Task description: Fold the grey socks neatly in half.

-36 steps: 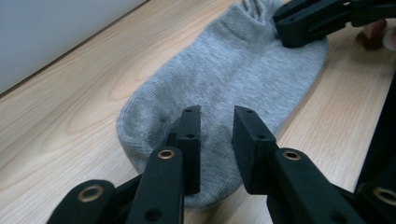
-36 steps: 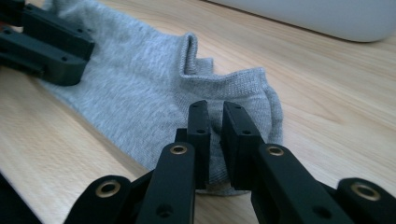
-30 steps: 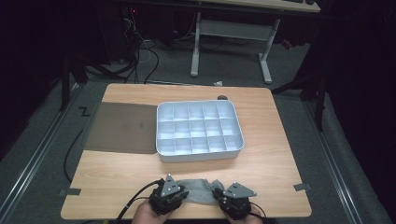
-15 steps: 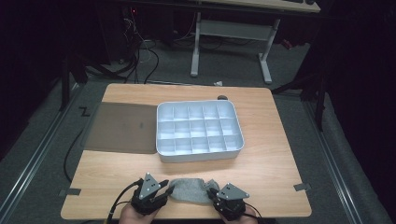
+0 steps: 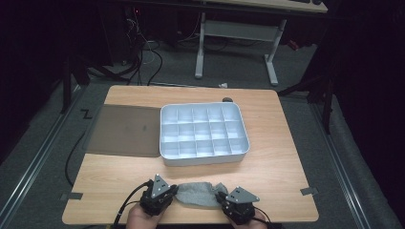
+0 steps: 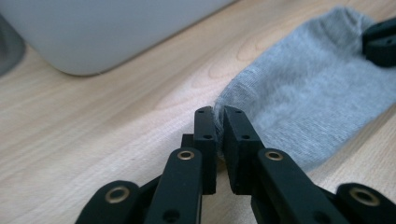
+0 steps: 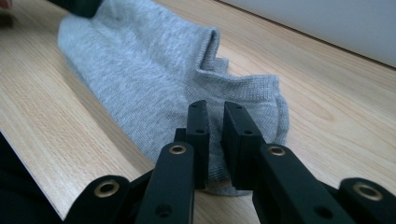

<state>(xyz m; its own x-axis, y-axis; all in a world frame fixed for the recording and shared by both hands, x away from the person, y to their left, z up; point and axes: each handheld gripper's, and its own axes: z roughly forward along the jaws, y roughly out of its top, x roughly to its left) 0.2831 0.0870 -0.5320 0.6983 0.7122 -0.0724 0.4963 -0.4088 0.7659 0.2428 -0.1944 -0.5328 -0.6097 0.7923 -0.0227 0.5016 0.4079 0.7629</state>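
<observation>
A grey sock is lying flat on the wooden surface, close to the near edge and a little in front of the white tray. The sock is held at both ends. One end is pinched by the left tool, whose jaws are squeezed tight on a thin bit of the edge. The other end is gripped by the right tool, and its jaws are clamped on the cloth near the open cuff. In the high view, the left tool and the right tool are seen on either side of the sock, with the hands just below them. Only a small bit of cloth is caught on the left side, so the sock could be lost there if it is pulled too hard or too fast. If just one side is lifted, the sock could hang down and fold over. The sock is very near the edge, so it could be dropped off the surface if a grip slips.
</observation>
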